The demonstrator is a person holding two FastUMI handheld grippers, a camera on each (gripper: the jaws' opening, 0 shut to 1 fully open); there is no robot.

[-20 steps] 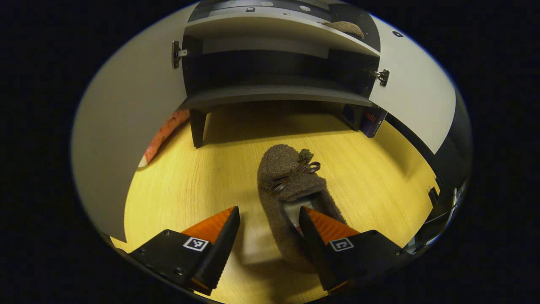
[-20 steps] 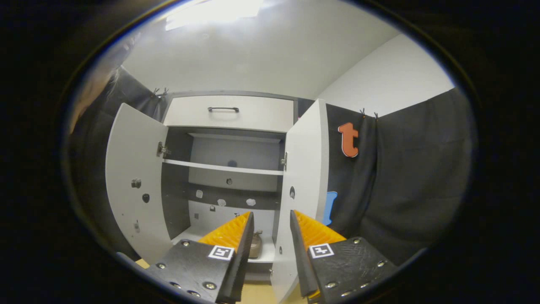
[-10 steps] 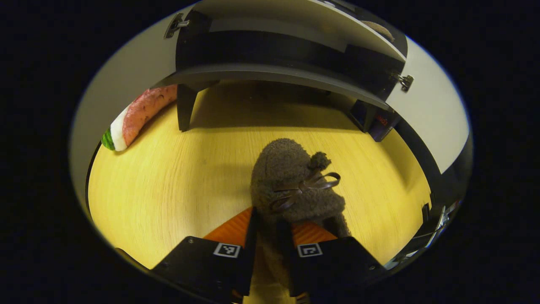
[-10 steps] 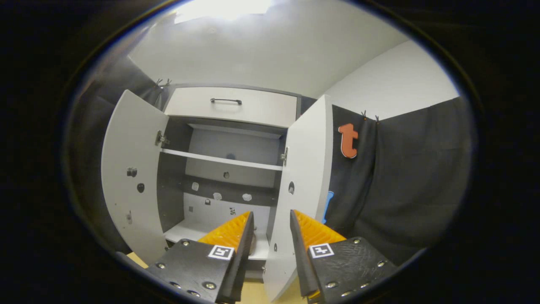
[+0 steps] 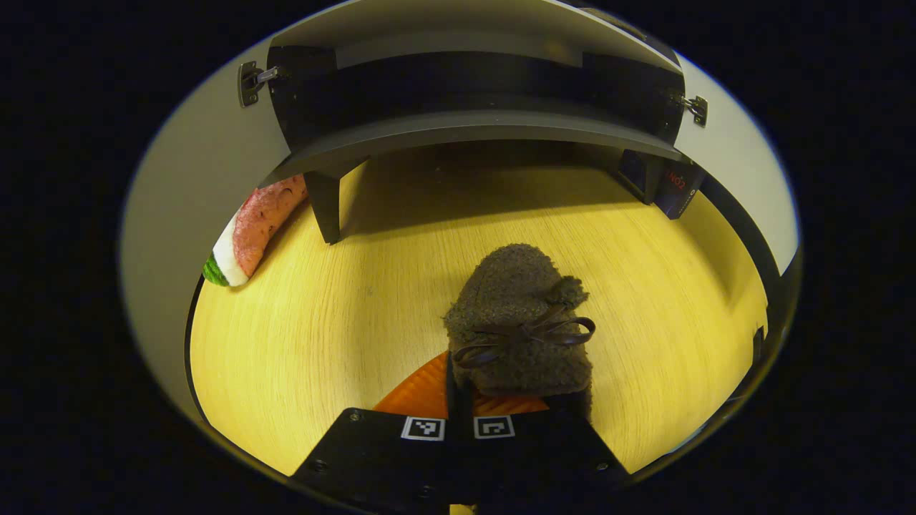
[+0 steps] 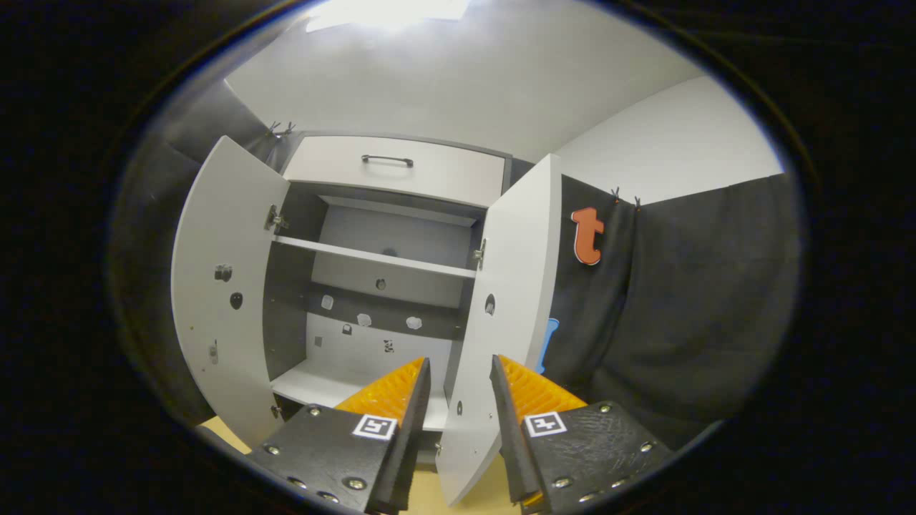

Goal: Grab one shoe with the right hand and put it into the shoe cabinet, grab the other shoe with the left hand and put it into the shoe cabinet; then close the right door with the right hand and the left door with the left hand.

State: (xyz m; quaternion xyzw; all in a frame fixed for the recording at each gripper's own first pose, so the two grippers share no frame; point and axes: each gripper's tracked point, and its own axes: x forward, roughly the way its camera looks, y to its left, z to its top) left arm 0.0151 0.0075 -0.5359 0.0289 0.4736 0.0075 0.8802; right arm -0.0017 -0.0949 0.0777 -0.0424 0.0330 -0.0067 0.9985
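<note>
**Second shoe gripped, doors not yet shut**

Left gripper view: the left gripper (image 5: 458, 400) is clenched on the heel end of the brown fuzzy shoe (image 5: 521, 329), both fingers pressing its rim; the shoe sits low over the yellow wooden floor (image 5: 322, 336) in front of the shoe cabinet (image 5: 465, 129), whether just touching or lifted I cannot tell; its long axis runs straight away from the gripper, toe toward the cabinet's bottom shelf, bow on top; a watermelon-slice toy (image 5: 250, 232) lies by the cabinet's left leg.

Right gripper view: the right gripper (image 6: 458, 393) is released, fingers parted with nothing between them; it hangs in front of the cabinet; the left door (image 6: 222, 286) and the right door (image 6: 501, 315) both stand open.

Judging from this, the left-hand grab looks made; carrying that shoe inside and closing both doors are left; whether the first shoe is inside, these views do not settle.
</note>
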